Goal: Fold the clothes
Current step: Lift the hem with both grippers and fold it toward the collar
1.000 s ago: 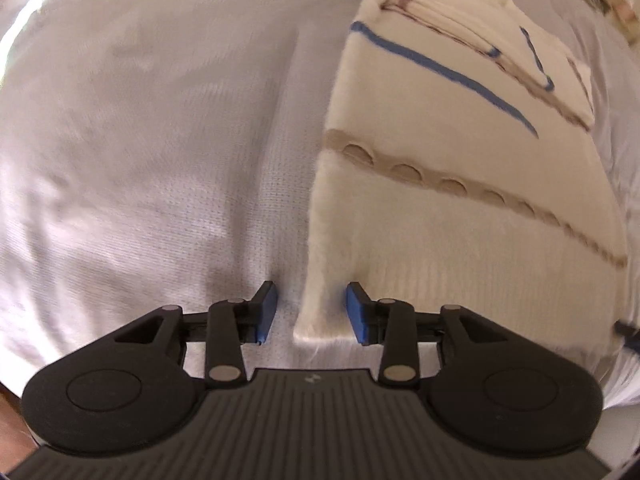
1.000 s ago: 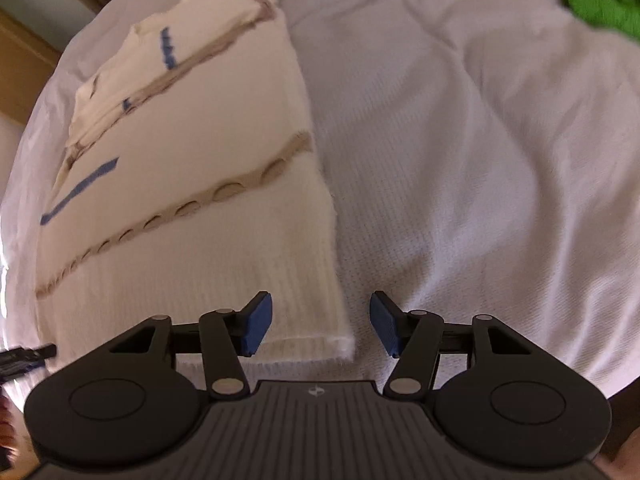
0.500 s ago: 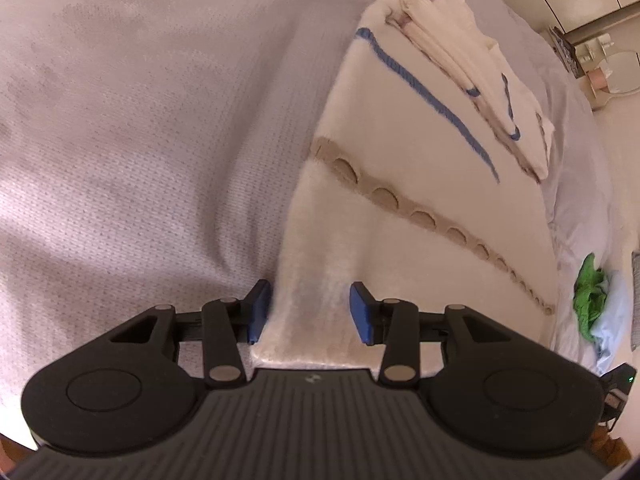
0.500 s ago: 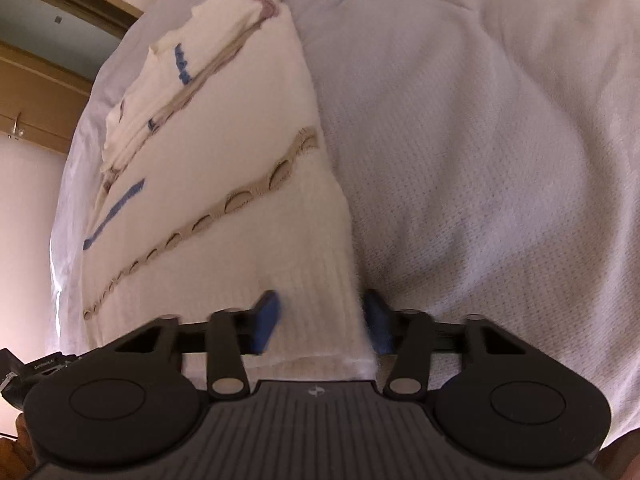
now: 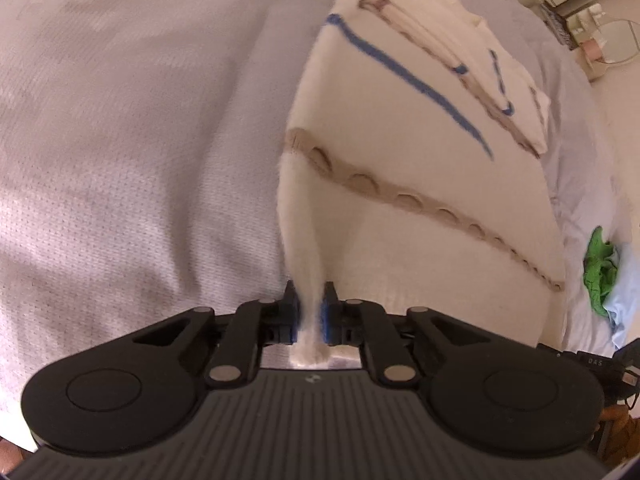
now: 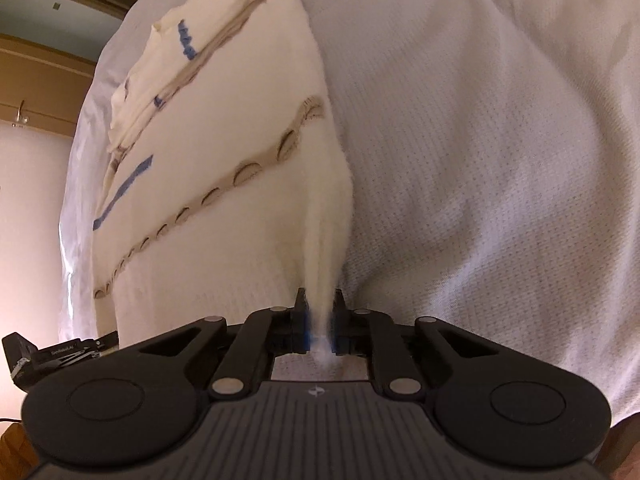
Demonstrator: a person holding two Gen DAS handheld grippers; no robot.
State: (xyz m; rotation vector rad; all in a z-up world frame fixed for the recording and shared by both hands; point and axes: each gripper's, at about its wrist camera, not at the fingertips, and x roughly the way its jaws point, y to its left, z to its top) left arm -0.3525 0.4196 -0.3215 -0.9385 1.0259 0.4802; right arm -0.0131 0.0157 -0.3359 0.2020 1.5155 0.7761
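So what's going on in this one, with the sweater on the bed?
A person is folding a cream knit sweater laid flat on a white bedspread. The left hand-held gripper is shut on the near hem at one corner, and the right hand-held gripper is shut on the opposite near corner. The sleeves already lie folded across the far end. The hem is pinched and bunched at both corners, but the fold itself is not yet made.

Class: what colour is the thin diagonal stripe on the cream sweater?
Blue stripe on the sweater; clearest in the left wrist view.
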